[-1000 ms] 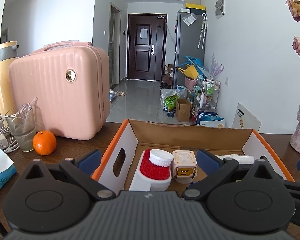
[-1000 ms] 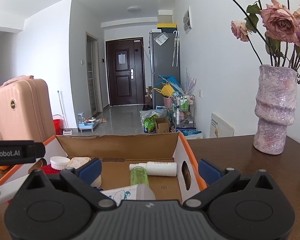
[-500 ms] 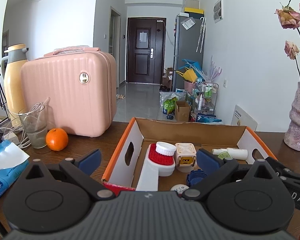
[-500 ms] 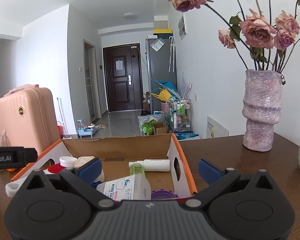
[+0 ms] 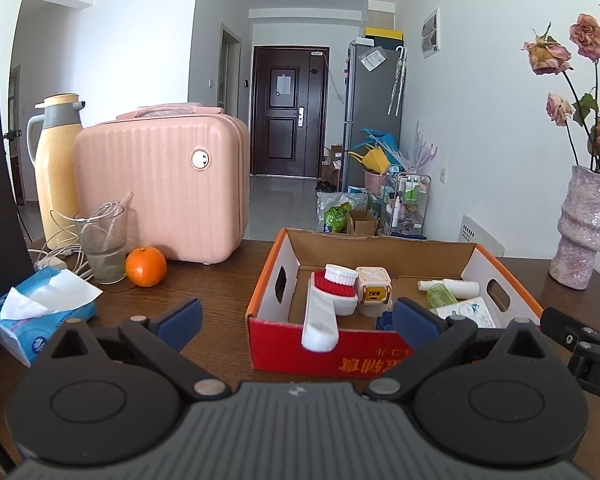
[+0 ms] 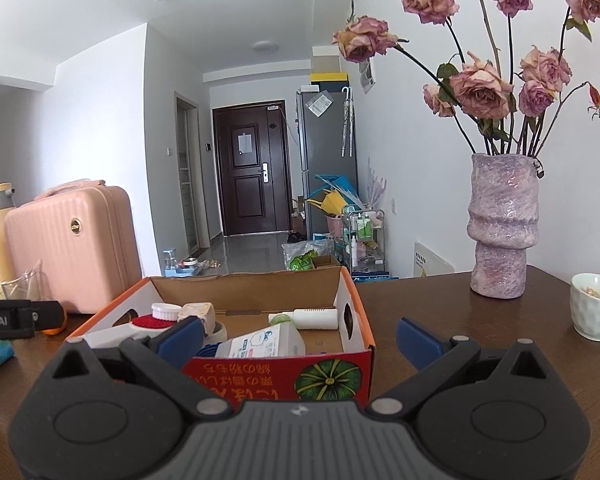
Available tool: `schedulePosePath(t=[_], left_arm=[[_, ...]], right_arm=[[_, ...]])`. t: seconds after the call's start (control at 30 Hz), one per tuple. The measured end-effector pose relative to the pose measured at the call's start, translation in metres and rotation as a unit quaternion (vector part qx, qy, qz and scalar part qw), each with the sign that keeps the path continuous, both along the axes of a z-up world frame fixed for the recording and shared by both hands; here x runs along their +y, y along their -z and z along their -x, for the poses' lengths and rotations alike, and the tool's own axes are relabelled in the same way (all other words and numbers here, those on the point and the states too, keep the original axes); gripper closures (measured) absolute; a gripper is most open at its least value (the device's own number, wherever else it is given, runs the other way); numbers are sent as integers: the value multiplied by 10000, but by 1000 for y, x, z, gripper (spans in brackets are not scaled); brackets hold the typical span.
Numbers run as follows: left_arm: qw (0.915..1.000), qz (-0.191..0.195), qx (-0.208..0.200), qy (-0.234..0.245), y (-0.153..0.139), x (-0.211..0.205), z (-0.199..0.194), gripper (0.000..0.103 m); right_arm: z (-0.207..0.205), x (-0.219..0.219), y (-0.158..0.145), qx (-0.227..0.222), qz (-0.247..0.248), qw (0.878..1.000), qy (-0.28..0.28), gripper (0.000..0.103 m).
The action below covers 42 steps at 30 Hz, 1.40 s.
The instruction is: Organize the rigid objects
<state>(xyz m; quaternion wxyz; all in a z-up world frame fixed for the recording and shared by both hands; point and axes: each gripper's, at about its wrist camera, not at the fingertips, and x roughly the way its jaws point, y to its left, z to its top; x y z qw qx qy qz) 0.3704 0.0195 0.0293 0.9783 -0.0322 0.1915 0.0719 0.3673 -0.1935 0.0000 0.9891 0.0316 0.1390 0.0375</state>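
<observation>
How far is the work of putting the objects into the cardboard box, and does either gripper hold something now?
Done, it seems: the cardboard box already holds the red and white brush, a small cube gadget, a green bottle, a white tube and a flat white container. In hand: nothing; the left gripper and right gripper are both open. Left: no loose rigid item clearly waits; perhaps nothing remains.

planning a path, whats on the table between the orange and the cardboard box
In the left wrist view, nothing: bare dark wood separates the orange from the cardboard box. The pink case stands behind that gap.
</observation>
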Motion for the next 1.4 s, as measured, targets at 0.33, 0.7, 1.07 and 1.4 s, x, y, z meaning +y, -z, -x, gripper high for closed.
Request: schedulePosePath(t=[0.33,0.7,1.07,1.4], left_arm=[[9996,-127,-179,162,-4,-3,61,0],[9981,-238,-445,366,-6,0,151,0],[9989,-186,-291,320,16,8,214,0],[9986,-255,-279,369,28,2,244,0]], right_arm=[[62,1,-7,-243,72,9995,-161,0],[157,-11,-14,-576,68,9976,-374,0],[222,-19,2,-465,94,9982,-376,0],[257,-21,16,-388,69,9988,-275,0]])
